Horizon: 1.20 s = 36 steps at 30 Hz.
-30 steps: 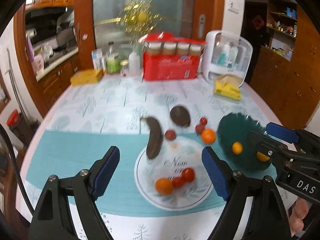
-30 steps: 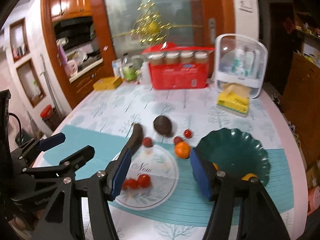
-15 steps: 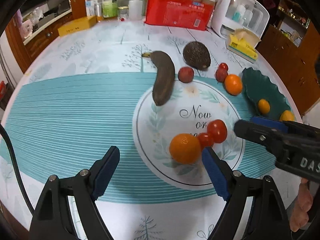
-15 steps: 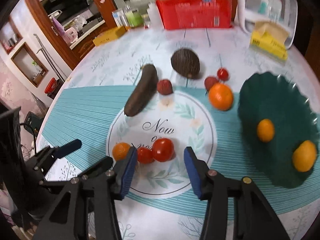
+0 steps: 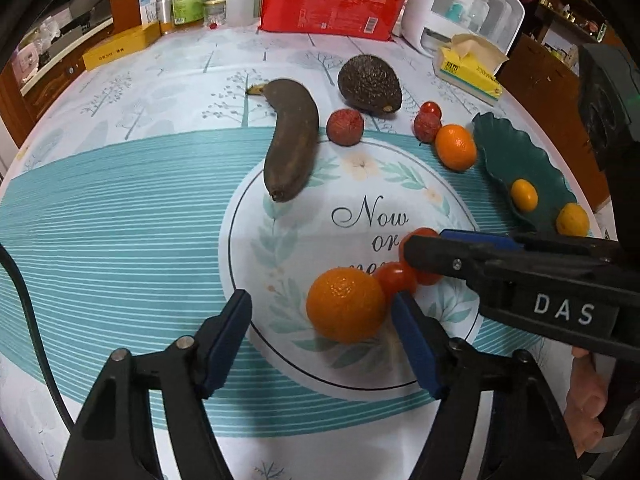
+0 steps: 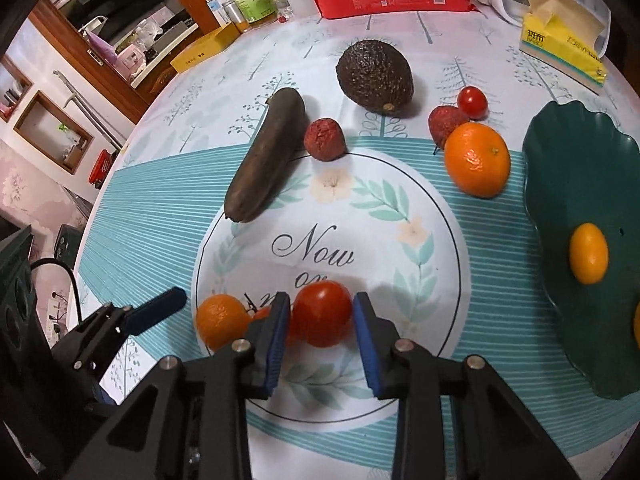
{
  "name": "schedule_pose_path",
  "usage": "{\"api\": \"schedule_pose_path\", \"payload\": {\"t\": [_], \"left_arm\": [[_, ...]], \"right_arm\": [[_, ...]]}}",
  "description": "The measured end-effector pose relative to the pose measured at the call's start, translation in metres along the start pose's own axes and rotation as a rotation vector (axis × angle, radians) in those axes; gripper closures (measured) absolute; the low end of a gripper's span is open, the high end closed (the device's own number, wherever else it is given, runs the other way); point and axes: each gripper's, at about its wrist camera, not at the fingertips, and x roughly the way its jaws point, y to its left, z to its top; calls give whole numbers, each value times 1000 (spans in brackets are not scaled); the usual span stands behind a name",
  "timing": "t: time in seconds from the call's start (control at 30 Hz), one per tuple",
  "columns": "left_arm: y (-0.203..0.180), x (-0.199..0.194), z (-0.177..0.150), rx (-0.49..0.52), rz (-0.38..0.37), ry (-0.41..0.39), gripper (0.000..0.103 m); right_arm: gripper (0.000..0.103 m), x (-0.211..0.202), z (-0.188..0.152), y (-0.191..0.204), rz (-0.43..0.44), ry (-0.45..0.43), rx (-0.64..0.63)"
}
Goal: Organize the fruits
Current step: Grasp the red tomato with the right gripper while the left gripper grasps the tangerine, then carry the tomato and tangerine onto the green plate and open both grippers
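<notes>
My right gripper has its jaws around a red tomato on the round printed mat; the pads stand at the tomato's sides, still slightly apart. My left gripper is open around a small orange, without touching it. A smaller tomato lies between the two fruits. A dark green bowl at the right holds two small yellow-orange fruits.
Farther back lie a brown banana, an avocado, two lychees, a cherry tomato and a larger orange. A red box, bottles and a tissue box stand at the table's far side.
Both grippers moved down and forward to the mat. The right jaws narrowed around the red tomato. The left gripper came around the small orange, still open.
</notes>
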Motion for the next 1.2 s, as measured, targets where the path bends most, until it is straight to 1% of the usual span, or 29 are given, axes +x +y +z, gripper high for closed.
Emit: {"api": "schedule_pose_path", "payload": {"t": [0.13, 0.5, 0.67, 0.73, 0.77, 0.8, 0.87, 0.93, 0.97, 1.1, 1.2], "left_arm": [[1, -1, 0, -2, -11, -6, 33], [0, 2, 3, -3, -17, 8, 33], [2, 5, 3, -20, -49, 24, 33], [2, 8, 2, -27, -91, 39, 38], [1, 7, 2, -23, -118, 37, 49], [0, 7, 2, -24, -153, 43, 55], [-3, 6, 2, -23, -141, 44, 56], [-5, 3, 2, -14, -105, 32, 66], [-5, 2, 3, -10, -80, 27, 66], [-5, -5, 4, -12, -64, 12, 66], [-11, -14, 5, 4, -49, -8, 66]], "right_arm": [[71, 1, 1, -2, 10, -1, 5], [71, 4, 5, 1, -11, 0, -15], [71, 4, 5, 0, -7, 1, -16], [71, 6, 5, 0, -5, -1, -17], [71, 6, 5, 0, -6, -2, -19], [71, 5, 5, 0, -12, -5, -23], [72, 4, 4, 1, -25, -8, -26], [73, 0, 3, 2, -39, -19, -30], [73, -2, 2, 2, -44, -25, -30], [73, -20, -4, 1, -20, -57, -32], [73, -35, -9, -1, -35, -93, -44]]}}
